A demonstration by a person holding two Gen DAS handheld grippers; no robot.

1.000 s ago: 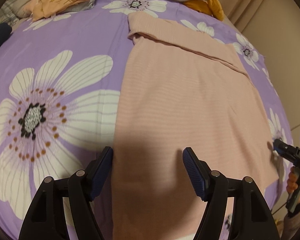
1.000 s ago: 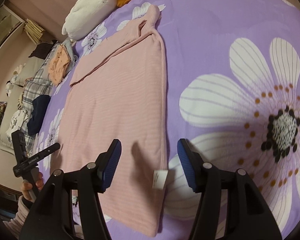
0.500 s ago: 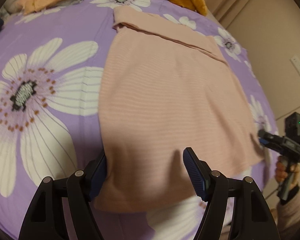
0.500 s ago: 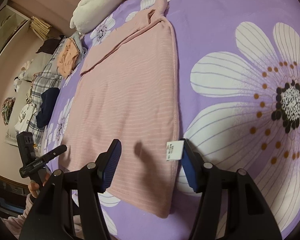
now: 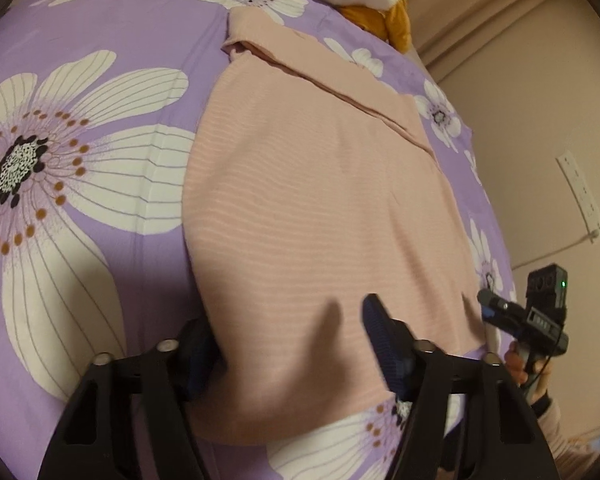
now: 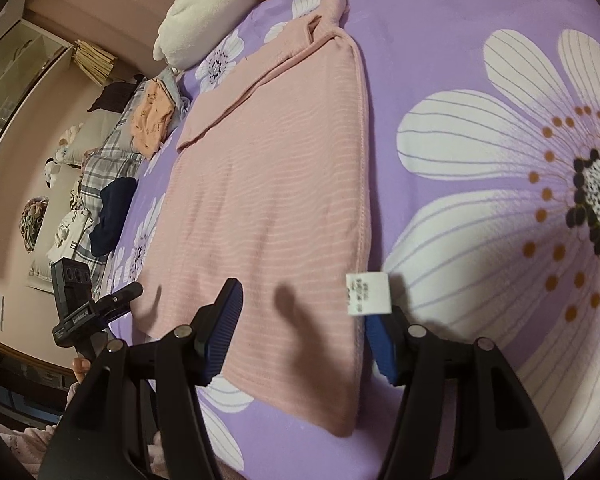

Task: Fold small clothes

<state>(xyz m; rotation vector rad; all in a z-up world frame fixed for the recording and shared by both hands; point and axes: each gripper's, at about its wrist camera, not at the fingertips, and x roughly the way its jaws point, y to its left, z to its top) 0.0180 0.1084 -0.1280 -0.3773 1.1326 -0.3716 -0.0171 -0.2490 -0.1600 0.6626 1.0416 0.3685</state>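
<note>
- My left gripper (image 5: 288, 354) hung with its jaws spread wide, gripping nothing, straddling the near left corner of the pink top (image 5: 320, 216).
- My right gripper (image 6: 304, 330) was likewise spread and empty over the near right corner, its right pad just under the white tag (image 6: 369, 294).
- The top lay flat on the purple flowered sheet (image 5: 112, 72), a sleeve folded across its far end.
- Around it I saw a white pillow (image 6: 208, 12) with an orange cloth (image 5: 384, 20) past the far end, a peach garment (image 6: 153, 118) on plaid fabric (image 6: 100, 176), and a navy item (image 6: 112, 212) at the bed's edge.
- Nothing blocked either gripper; the left pad was partly hidden behind the hem.
- Compared with a second ago, the hem had come nearer both grippers, and the tag now touched my right pad.
</note>
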